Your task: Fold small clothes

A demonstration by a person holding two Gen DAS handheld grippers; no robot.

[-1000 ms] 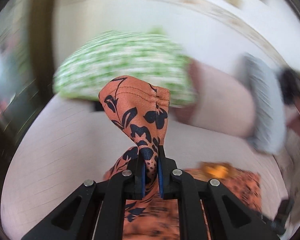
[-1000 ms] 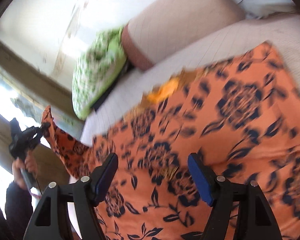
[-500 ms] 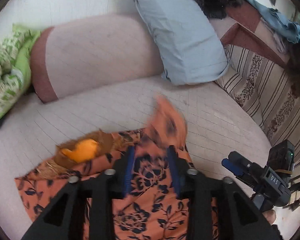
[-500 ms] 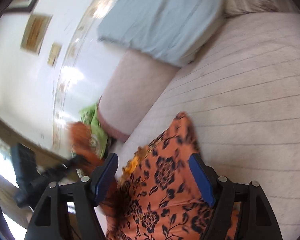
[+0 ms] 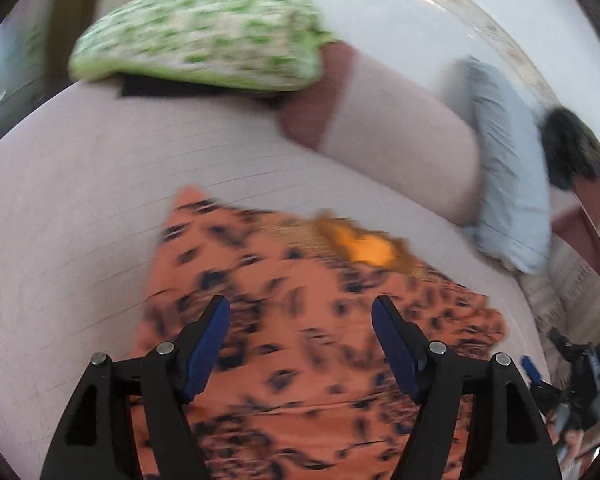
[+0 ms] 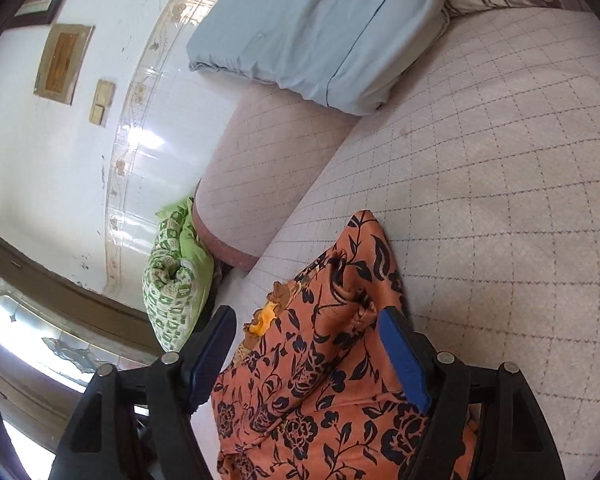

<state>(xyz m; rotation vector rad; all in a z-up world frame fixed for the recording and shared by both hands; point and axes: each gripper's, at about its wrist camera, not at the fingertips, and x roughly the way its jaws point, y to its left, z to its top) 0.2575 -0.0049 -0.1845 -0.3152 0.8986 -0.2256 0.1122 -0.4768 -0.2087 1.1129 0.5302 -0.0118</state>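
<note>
Fingers (image 5: 204, 354) of the left gripper (image 5: 300, 344) and right gripper (image 6: 308, 354) spread wide, holding nothing, over the orange garment (image 6: 320, 392) at lower centre on the bed (image 6: 500, 184); partly folded, folding apparently unfinished.

Quilted bed (image 6: 500, 168) — orange garment (image 6: 320, 380), pillows (image 6: 312, 36).

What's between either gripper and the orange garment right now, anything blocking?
Nothing visible. The left gripper and right gripper both hang open directly over the orange floral garment lying on the quilted bed cover. The pillows sit back by the wall, off the cloth. Left view is motion-blurred.
</note>
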